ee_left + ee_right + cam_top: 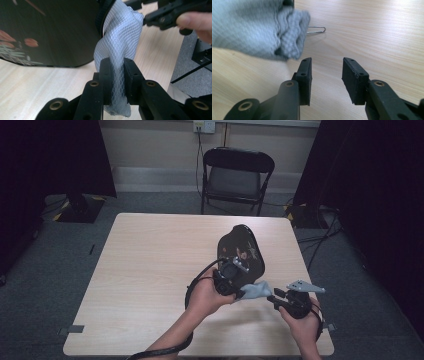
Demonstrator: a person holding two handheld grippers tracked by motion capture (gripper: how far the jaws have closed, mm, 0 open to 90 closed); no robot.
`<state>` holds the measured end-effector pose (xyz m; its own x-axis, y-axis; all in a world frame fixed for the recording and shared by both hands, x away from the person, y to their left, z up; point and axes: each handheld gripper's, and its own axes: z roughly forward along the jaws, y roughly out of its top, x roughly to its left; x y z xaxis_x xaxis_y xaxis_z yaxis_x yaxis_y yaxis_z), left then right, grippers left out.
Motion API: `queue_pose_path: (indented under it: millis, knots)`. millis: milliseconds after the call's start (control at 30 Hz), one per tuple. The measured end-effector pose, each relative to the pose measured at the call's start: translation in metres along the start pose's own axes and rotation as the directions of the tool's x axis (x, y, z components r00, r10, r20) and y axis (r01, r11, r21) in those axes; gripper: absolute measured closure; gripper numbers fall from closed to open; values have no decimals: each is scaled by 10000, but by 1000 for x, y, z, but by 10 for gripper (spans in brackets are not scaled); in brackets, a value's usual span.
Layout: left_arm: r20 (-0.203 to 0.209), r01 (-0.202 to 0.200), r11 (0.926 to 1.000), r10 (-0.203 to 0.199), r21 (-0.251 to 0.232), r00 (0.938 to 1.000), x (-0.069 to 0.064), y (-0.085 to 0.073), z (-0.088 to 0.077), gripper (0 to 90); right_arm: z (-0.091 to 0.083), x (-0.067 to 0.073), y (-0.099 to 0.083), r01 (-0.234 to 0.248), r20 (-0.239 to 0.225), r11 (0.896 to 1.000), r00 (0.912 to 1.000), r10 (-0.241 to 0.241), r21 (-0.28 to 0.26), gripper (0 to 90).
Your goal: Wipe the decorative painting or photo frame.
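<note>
A black oval board painted with orange flowers stands tilted on the wooden table; the left gripper view shows its dark face close up. My left gripper is shut on a grey waffle-weave cloth, and the pads pinch the cloth's lower end. The cloth rises twisted toward the board's edge. My right gripper is just right of the cloth, open with nothing between its jaws. The cloth hangs ahead and to their left.
A thin bent metal wire lies on the table beyond the cloth. A black folding chair stands behind the table's far edge. Cables run over the grey floor at the right. The table's right edge is close to my right hand.
</note>
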<state>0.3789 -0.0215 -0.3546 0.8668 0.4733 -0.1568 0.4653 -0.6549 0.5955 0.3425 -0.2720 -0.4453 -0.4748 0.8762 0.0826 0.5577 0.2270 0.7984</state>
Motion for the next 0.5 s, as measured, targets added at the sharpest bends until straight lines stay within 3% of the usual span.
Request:
queue_pose_path:
  millis: [500]
  knots:
    - [-201, -361, 9985, 353, -413, 9992, -9, 26, -31, 785, 8, 11, -2, 132, -474, 9998, 9988, -126, 134, 595]
